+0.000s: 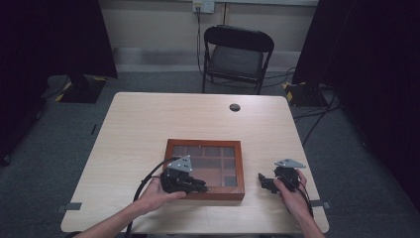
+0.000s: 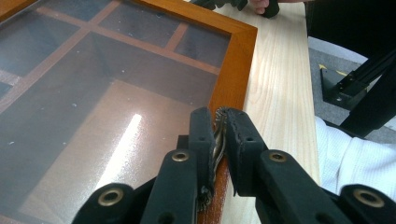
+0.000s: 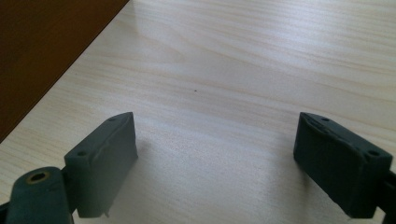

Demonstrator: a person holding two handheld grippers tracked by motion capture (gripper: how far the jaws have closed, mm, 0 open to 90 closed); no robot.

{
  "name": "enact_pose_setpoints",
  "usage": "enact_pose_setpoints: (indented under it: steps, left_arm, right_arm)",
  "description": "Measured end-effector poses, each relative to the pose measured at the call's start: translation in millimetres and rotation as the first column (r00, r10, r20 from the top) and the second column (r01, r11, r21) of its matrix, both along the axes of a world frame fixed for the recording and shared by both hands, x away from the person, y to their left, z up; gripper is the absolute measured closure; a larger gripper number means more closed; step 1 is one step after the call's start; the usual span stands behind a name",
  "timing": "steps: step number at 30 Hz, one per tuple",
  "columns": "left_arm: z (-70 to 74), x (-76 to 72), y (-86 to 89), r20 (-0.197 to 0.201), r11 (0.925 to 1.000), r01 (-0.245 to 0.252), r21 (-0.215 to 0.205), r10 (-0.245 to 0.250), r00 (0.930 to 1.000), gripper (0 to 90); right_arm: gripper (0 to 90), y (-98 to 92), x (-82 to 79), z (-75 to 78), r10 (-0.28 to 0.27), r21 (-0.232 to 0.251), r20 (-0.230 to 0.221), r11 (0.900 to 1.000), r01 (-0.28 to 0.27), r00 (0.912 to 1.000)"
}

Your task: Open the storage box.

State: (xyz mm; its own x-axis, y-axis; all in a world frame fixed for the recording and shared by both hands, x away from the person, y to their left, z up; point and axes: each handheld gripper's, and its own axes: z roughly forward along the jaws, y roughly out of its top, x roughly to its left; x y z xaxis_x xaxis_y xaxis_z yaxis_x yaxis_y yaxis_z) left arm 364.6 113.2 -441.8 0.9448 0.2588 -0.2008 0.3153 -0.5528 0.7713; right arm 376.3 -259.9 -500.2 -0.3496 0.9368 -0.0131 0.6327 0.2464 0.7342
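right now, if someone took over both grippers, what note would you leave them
Left gripper: jaws closed on a small ridged metal clasp at the front edge of the flat wooden box with a glass grid lid.
Right gripper: open, holding nothing, over the bare light wood table to the right of the box.
Box sits at the near middle of the table, lid down.
Done: clasp gripped.
Left: probably lifting the lid by the clasp; the right gripper could steady the box.

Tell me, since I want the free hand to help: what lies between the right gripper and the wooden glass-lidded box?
Bare tabletop. In the high view, the right gripper stands open beside the wooden box, nothing between. The right gripper view shows plain wood.
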Motion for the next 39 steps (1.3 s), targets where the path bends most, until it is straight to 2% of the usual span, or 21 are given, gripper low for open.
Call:
enact_pose_setpoints:
  steps: [3,6,9,18,21,23,29,31,39]
  left_arm:
    - [2.7,0.9,0.4,-0.005,1.0,0.001,0.003,-0.001,1.0,81.1]
    - [5.4,1.6,1.5,-0.012,0.9999,-0.001,-0.013,0.001,0.9999,81.2]
    - [12.5,3.7,4.4,-0.021,0.9988,-0.004,-0.049,0.003,0.9998,81.1]
    - [17.4,4.7,3.8,-0.03,0.9992,-0.009,-0.038,0.008,0.9995,81.1]
    - [20.4,5.3,4.2,-0.027,0.9991,-0.01,-0.042,0.008,0.9996,81.1]
    - [22.8,6.0,5.4,-0.03,0.998,-0.014,-0.062,0.012,0.9995,81.1]
    - [29.3,6.8,4.9,-0.035,0.9979,-0.03,-0.058,0.028,0.999,80.9]
    - [30.7,5.6,3.7,-0.025,0.9987,-0.03,-0.041,0.029,0.9993,80.9]
    - [32.8,7.7,4.2,-0.034,0.999,-0.024,-0.038,0.023,0.9992,80.9]
  right_arm:
    - [12.6,0.0,0.0,0.0,0.0,0.0,0.0,1.0,0.0,1.0]
    - [12.6,0.0,0.0,0.0,0.0,0.0,0.0,1.0,0.0,1.0]
    - [12.6,0.0,0.0,0.0,0.0,0.0,0.0,1.0,0.0,1.0]
    - [12.6,0.0,0.0,0.0,0.0,0.0,0.0,1.0,0.0,1.0]
    - [12.6,0.0,0.0,0.0,0.0,0.0,0.0,1.0,0.0,1.0]
    - [12.6,0.0,0.0,0.0,0.0,0.001,-0.001,1.0,0.0,1.0]
    - [12.6,0.0,0.1,0.0,0.001,0.0,-0.001,1.0,-0.001,1.0]
    - [12.6,-0.1,0.1,0.0,0.001,0.0,-0.001,1.0,-0.001,1.0]
    - [12.6,-0.1,0.1,0.0,0.001,0.001,-0.001,1.0,-0.001,1.0]
